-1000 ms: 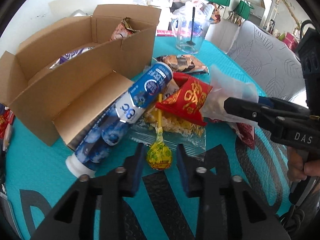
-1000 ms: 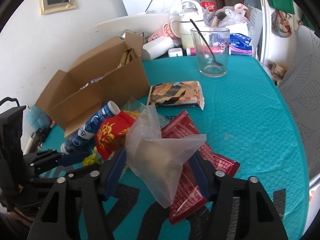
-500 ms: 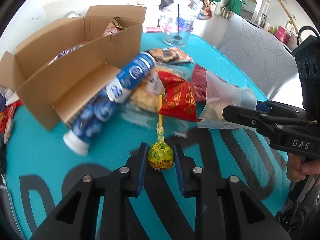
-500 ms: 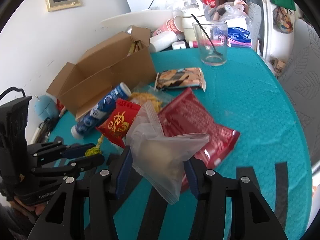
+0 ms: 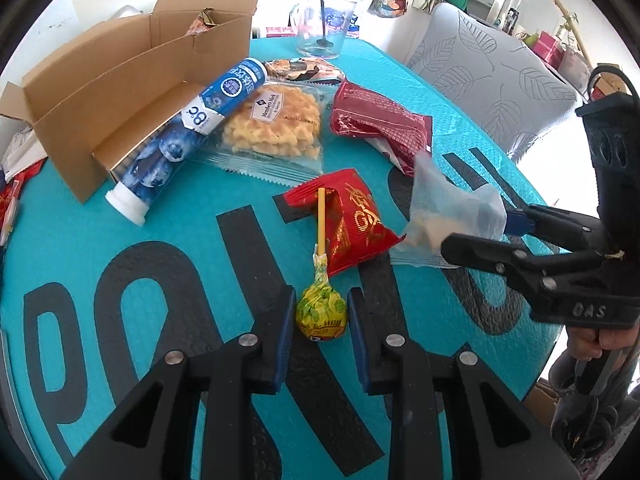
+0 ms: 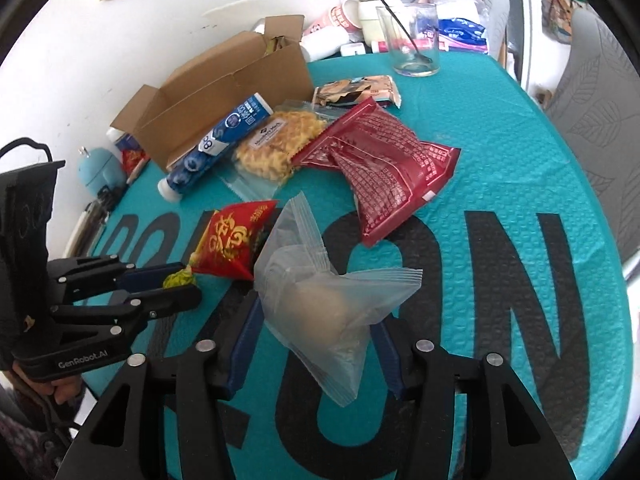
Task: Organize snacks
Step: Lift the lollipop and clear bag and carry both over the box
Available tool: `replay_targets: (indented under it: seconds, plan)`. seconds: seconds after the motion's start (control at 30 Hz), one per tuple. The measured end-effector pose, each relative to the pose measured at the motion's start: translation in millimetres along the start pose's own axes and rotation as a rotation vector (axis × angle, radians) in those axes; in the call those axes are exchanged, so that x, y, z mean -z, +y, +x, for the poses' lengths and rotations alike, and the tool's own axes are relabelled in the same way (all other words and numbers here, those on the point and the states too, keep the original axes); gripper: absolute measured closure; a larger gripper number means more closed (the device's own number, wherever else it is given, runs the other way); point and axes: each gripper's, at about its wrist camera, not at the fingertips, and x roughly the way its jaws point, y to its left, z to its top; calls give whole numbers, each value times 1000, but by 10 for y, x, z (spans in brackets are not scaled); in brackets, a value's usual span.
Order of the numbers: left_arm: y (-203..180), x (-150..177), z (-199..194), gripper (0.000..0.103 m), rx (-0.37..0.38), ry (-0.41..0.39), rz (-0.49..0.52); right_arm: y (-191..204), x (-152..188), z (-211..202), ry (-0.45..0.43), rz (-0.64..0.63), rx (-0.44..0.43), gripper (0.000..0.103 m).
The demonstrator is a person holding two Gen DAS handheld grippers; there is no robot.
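Note:
My left gripper (image 5: pixel 320 312) is shut on a yellow lollipop (image 5: pixel 321 310) whose stick points away over a small red packet (image 5: pixel 352 220). My right gripper (image 6: pixel 316 320) is shut on a clear plastic bag (image 6: pixel 328 300) with a pale lump inside; the bag also shows in the left wrist view (image 5: pixel 452 212). On the teal mat lie a blue tube (image 5: pixel 192 136), a waffle pack (image 5: pixel 276 124), a dark red pouch (image 6: pixel 380 156) and a brown snack pack (image 6: pixel 356 92). An open cardboard box (image 5: pixel 120 80) stands at the back left.
A glass with a spoon (image 6: pixel 412 40) stands at the far table edge, with cups and bags behind it. A grey chair (image 5: pixel 500 80) is on the right. A light blue object (image 6: pixel 100 168) and pens lie left of the box.
Both grippers have pulled back toward the near edge of the mat, carrying the lollipop and the clear bag away from the snack pile. The small red packet has shifted nearer.

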Motion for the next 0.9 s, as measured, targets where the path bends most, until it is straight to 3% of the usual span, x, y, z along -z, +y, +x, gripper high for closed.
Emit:
replay_targets:
  seconds: [0.07,0.13,0.23,0.3,0.4,0.5,0.6,0.7,0.77,0.9]
  plan:
    - [-5,-22,17,77,-2,-2,-4,18,2,-13,-10,-12,41,31]
    - [1,-38,22,77,0,-2,-11,4,7,-33,-23,-12,57,31]
    - [11,-25,9,77,5,-1,-17,-28,-29,-24,-12,3,93,9]
    - [19,-20,5,77,6,-1,-22,-43,-48,-29,-13,18,100,8]
    - [51,-6,-6,77,13,-1,-39,-69,-77,-8,2,71,39,8]
    - [87,10,-26,77,13,-4,-55,-48,-79,70,14,99,-13,9]
    - [104,24,-35,77,6,-9,-60,10,-73,135,8,87,10,10]
    - [104,43,-42,77,3,-14,-62,37,-71,151,-16,65,30,19]
    - [99,48,-48,77,3,-16,-61,36,-68,154,-34,52,68,35]
    - [96,62,-72,77,8,-22,-58,-17,-52,124,-42,70,65,44]
